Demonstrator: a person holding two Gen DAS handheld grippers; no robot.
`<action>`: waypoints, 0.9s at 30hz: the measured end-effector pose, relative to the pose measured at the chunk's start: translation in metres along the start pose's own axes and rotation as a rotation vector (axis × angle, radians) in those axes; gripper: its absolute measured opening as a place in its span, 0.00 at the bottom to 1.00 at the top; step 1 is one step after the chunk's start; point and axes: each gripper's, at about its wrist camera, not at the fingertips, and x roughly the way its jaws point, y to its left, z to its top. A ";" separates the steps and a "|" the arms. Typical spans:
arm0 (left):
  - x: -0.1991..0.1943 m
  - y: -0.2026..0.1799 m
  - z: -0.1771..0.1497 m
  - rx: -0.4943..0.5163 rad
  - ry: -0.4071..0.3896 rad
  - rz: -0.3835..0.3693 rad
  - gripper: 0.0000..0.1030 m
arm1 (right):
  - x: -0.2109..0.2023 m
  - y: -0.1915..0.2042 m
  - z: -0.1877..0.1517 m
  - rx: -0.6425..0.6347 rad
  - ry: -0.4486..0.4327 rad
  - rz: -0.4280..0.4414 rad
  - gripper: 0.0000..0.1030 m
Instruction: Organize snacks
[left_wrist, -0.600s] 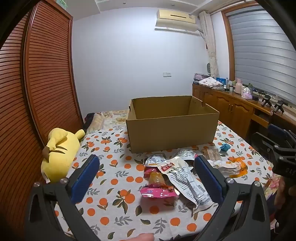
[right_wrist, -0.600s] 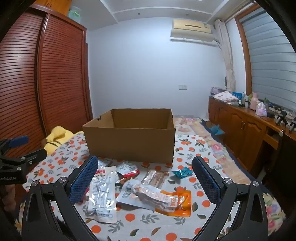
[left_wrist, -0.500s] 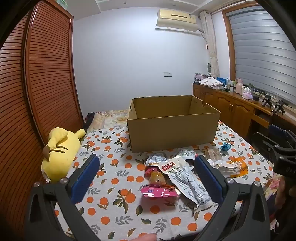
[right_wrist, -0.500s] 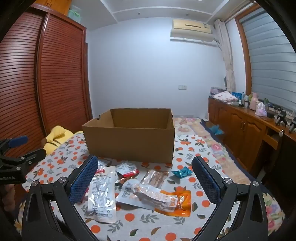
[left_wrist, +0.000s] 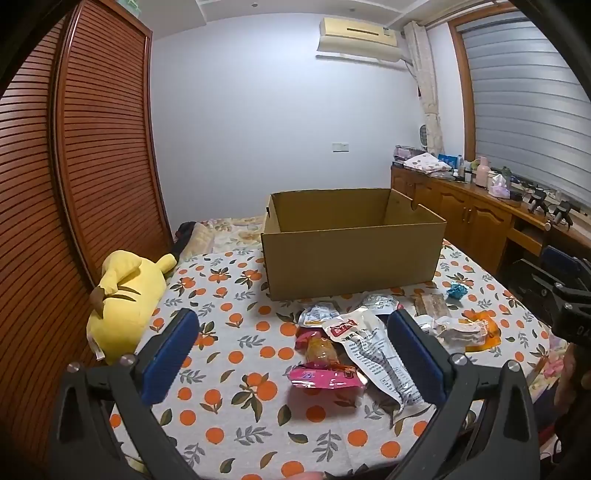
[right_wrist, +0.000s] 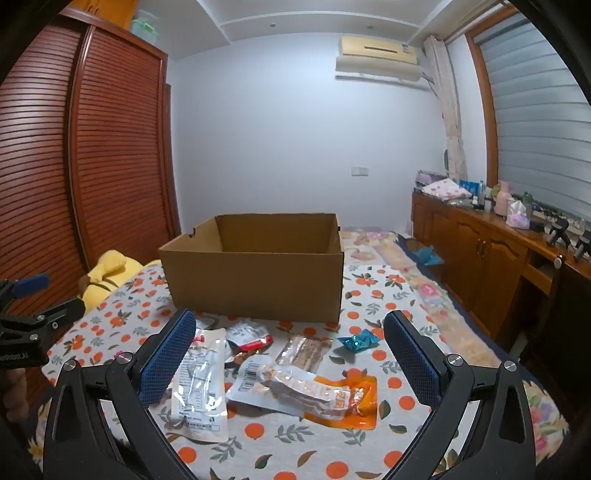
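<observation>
An open brown cardboard box (right_wrist: 255, 280) stands on the orange-patterned bedspread (left_wrist: 236, 373) of a bed. Just in front of it, snack packets lie scattered: a pink wrapper (left_wrist: 325, 378), a long clear-and-white pouch (right_wrist: 201, 384), an orange-and-white packet (right_wrist: 317, 395) and a small blue sweet (right_wrist: 358, 341). The left gripper (left_wrist: 293, 360) and right gripper (right_wrist: 290, 360) hover above them, jaws wide apart, holding nothing. A yellow plush toy (left_wrist: 123, 299) lies at the bed's left edge.

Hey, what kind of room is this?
Probably a home bedroom: a slatted wooden wardrobe, a wall air conditioner, and a yellow plush toy lying beside the orange-print cloth.
</observation>
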 end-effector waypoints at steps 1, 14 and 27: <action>0.000 0.000 0.000 -0.001 0.000 0.001 1.00 | 0.000 0.001 0.000 0.000 0.002 0.000 1.00; 0.000 0.005 -0.002 -0.008 0.000 0.004 1.00 | 0.000 0.001 0.000 -0.004 0.001 -0.003 1.00; 0.000 0.008 -0.001 -0.009 -0.003 0.004 1.00 | -0.003 0.002 0.001 -0.004 -0.005 -0.008 1.00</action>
